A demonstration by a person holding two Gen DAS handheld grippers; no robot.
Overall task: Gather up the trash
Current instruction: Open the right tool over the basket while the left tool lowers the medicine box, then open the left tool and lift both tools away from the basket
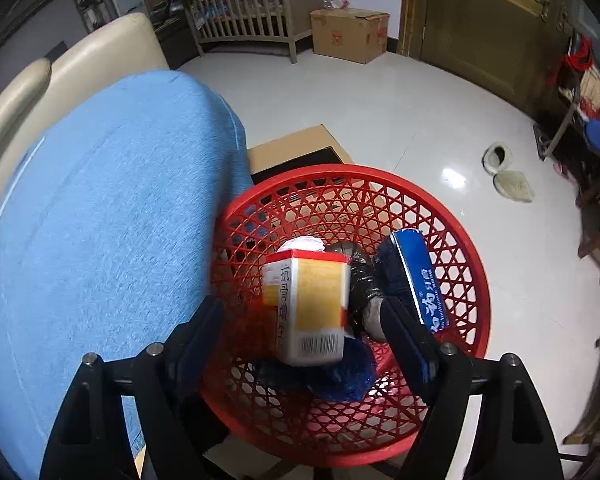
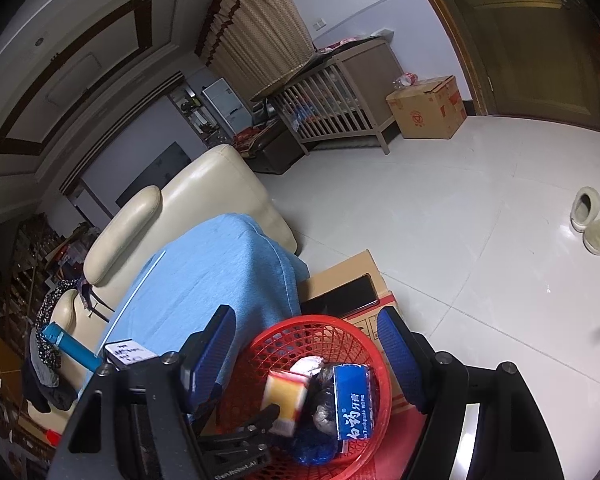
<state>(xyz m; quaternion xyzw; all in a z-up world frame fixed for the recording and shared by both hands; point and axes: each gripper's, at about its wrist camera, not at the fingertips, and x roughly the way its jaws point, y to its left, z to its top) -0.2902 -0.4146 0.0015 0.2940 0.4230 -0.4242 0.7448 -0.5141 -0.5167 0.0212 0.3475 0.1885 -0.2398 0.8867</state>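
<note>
A red mesh basket stands on a cardboard box beside the blue-covered sofa. In it lie a white and yellow medicine box, a blue toothpaste box, a dark crumpled wrapper, a white wad and a blue bag. My left gripper is open above the basket, its fingers apart on either side of the blurred medicine box, not touching it. My right gripper is open and empty above the same basket; the left gripper's fingers show below the medicine box.
The blue blanket covers a cream sofa at left. The flat cardboard box under the basket carries a dark phone-like slab. Slippers lie on the white tile floor. A crib, a carton and a wooden door stand at the back.
</note>
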